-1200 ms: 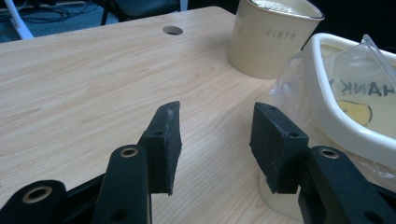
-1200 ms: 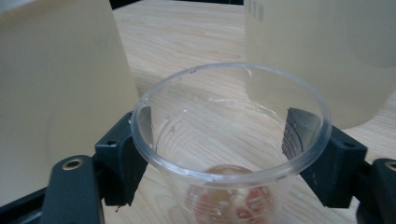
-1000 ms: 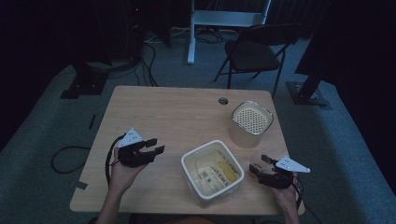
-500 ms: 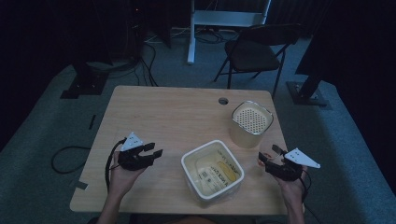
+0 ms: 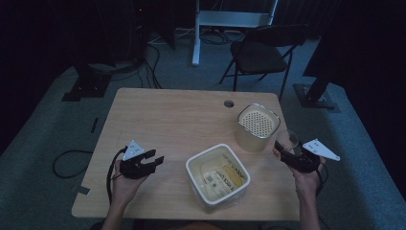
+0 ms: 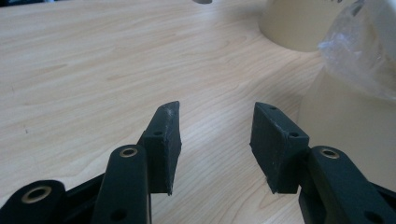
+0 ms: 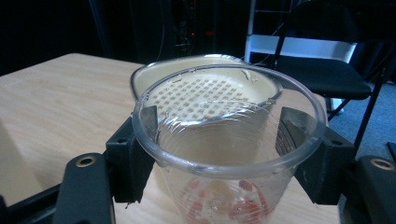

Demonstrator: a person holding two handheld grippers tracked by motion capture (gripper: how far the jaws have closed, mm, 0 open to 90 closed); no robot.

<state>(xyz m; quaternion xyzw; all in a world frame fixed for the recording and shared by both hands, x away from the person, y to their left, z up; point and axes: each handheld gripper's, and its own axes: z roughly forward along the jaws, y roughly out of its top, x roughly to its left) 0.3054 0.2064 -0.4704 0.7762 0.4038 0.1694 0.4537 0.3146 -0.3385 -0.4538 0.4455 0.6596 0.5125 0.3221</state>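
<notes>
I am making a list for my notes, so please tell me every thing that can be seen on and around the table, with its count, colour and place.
Clear plastic cup: 1, transparent with red marks at the bottom, held between the jaws of the right claw at the table's right edge.
Round container with perforated top: 1, cream, right rear part of the table.
Square tub: 1, cream-white, front middle of the table, with a printed packet inside.
Table: 1, light wood, with a small round hole near the far edge.
Folding chair: 1, dark, on the carpet behind the table.
Left claw: 1, black, jaws open and empty, low over the table's front left.
Right claw: 1, black, jaws have just been closing on the cup.
Hands: 2, entering from the bottom.
</notes>
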